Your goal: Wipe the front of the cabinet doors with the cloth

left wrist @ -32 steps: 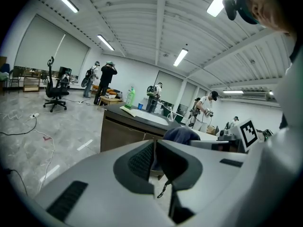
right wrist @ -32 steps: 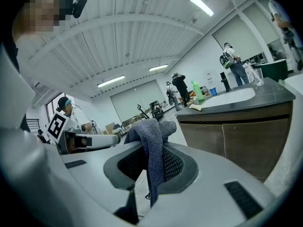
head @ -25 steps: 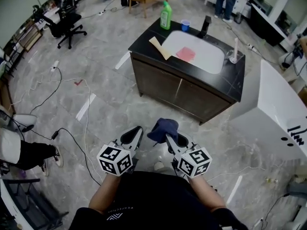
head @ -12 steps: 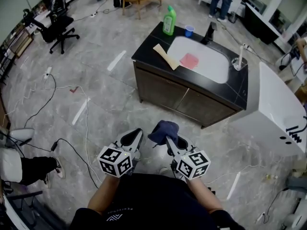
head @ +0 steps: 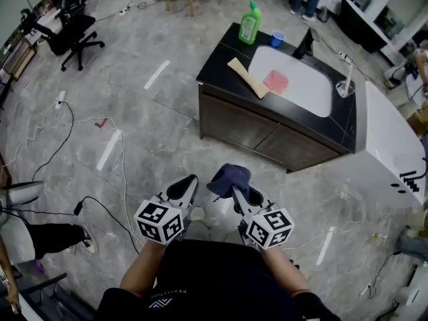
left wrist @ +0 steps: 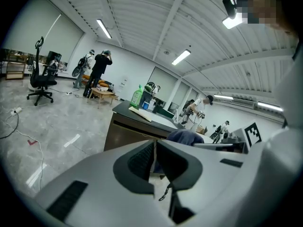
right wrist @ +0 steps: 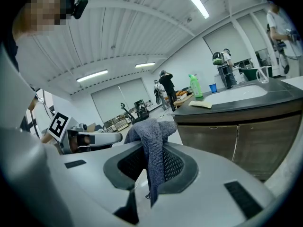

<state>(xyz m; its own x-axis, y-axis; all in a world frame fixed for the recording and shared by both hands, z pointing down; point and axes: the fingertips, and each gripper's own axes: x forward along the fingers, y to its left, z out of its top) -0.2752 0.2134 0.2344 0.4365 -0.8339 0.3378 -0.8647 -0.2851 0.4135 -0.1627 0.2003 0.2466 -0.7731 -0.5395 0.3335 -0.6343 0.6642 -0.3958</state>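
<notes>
**Cloth in hand, no door wiped yet**

The dark cloth (right wrist: 152,141) is pinched in the closed fingers of the right gripper (head: 235,194) and bunches above them, well apart from the cabinet doors (head: 257,136). The left gripper (head: 182,191), just as far from the cabinet, has its fingers pressed together on nothing. The pickup looks done. The approach to the cabinet and the wiping of both doors appear to remain.

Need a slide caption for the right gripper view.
Right gripper shut on the blue-grey cloth, cabinet doors ahead and not yet touched.
</notes>
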